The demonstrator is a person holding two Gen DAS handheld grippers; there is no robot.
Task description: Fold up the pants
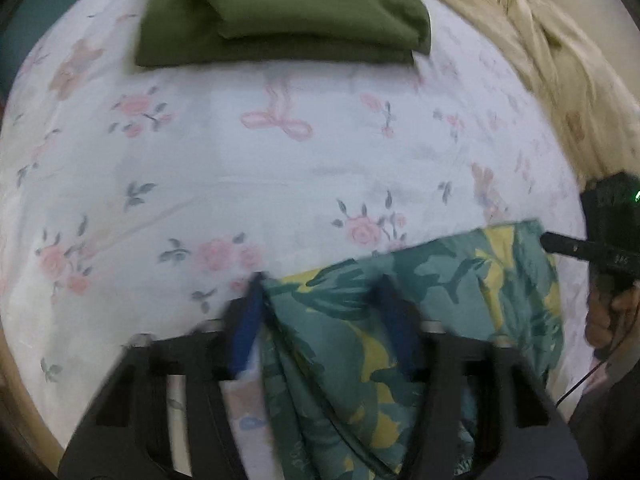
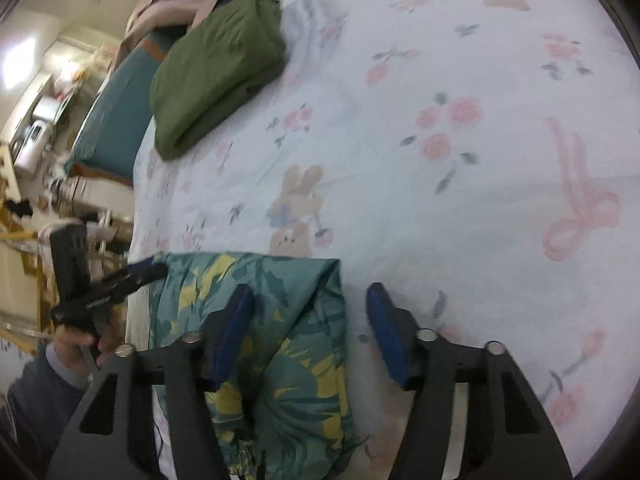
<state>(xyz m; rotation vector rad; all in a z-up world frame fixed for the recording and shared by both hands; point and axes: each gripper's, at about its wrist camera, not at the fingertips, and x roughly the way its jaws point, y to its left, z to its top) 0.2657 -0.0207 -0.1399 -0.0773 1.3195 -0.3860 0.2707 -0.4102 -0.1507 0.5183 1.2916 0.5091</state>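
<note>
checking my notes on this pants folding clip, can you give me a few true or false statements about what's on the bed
1. The patterned pants lie on a floral bedsheet. True.
2. The folded green cloth is red. False: it is olive green.
3. The right gripper has its fingers spread apart. True.
4. The patterned pants rest on top of the green cloth. False: bare sheet separates them.
5. The left gripper is nowhere near the pants. False: pants fabric lies between its fingers.

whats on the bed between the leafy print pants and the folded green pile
Nothing but bare floral bedsheet. In the left wrist view the sheet runs uninterrupted from the leafy print pants up to the folded green pile; the right wrist view agrees.
</note>
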